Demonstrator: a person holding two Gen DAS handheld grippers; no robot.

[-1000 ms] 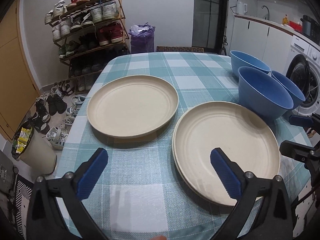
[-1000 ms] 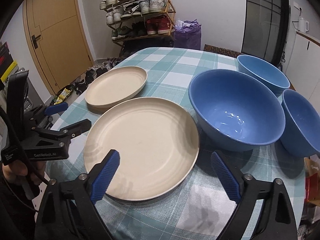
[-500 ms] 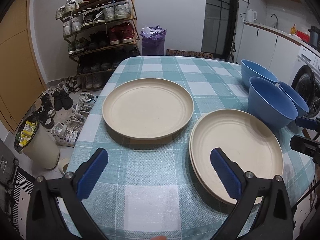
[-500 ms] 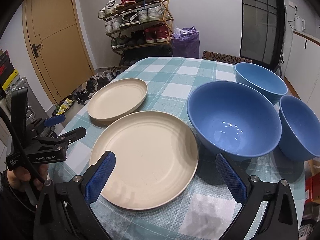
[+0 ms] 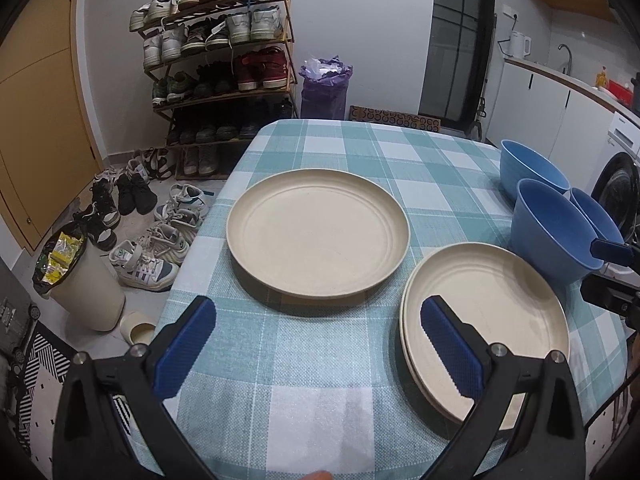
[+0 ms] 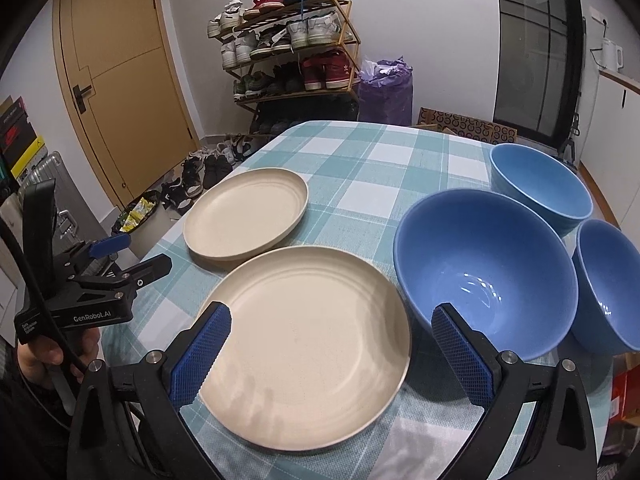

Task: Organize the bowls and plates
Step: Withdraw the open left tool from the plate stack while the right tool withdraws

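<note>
Cream plates are sitting apart on the checked tablecloth (image 5: 320, 392), the near plate (image 6: 308, 328) possibly doubled, while both the left gripper (image 5: 316, 348) and right gripper (image 6: 332, 352) are hovering released; pinching the far plate (image 5: 318, 236) by its rim is looking safest.

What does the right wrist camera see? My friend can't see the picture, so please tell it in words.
Two cream plates and three blue bowls sit on a teal checked tablecloth. The open right gripper hovers empty over the nearer plate; the left gripper waits beside the table.

two cream plates (image 6: 308, 332), three blue bowls (image 6: 486, 260)
</note>
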